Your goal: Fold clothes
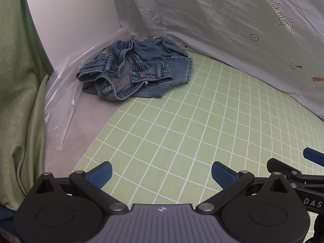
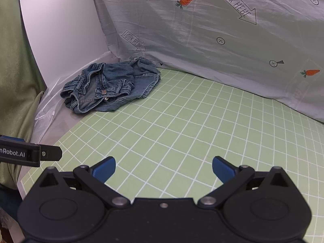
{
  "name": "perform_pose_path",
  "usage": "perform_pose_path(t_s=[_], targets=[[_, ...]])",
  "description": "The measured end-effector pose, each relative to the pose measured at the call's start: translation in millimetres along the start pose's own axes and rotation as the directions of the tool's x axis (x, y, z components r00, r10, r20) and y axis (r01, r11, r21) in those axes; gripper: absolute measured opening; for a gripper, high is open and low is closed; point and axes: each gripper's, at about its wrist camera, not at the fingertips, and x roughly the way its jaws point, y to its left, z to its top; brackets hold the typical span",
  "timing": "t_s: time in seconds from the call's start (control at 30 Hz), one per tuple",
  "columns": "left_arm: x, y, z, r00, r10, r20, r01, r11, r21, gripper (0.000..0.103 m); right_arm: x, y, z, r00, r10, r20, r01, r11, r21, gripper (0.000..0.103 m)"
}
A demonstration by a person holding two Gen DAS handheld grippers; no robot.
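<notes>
A crumpled pair of blue denim shorts [image 1: 133,68] lies in a heap at the far left corner of the green grid mat [image 1: 182,125], waistband and button facing up. It also shows in the right wrist view [image 2: 109,85]. My left gripper [image 1: 162,174] is open and empty, held low over the mat's near side, well short of the shorts. My right gripper [image 2: 164,168] is open and empty too, just to the right of the left one. The right gripper's finger [image 1: 311,156] shows at the left view's right edge.
A grey sheet with carrots and arrows [image 1: 232,20] hangs as a backdrop behind the mat. A white panel [image 1: 66,14] and clear plastic film [image 1: 60,105] stand at the left. A green curtain [image 1: 18,81] hangs beyond them. The mat [image 2: 192,121] stretches between grippers and shorts.
</notes>
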Motion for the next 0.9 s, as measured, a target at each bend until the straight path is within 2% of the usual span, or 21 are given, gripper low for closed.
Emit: perform_pose_path(t_s=[0.2,0.43,0.67,0.9], targets=[[11,5,16,1.0,0.017,0.003,-0.016,1.0,-0.018,0.103,13,-3,15,1.0,-0.006,-0.004,0.006,1.0,-0.005,0.103],[42,24,49,0.999,0.042,-0.008,-0.042,0.997,-0.061,0.103,47,-1,49,1.0,-0.015,0.003,0.015,1.0,-0.004,0.103],[93,52,97,0.997,0.058,-0.047,-0.062,0.992,-0.107,0.103,105,7,90,1.0,-0.013,-0.019,0.013,1.0,-0.001,0.103],[159,85,142,0.99,0.085,-0.112,-0.101,0.984,-0.15,0.102,185,19,129,0.997,-0.008,-0.077,0.008,1.0,-0.002,0.101]])
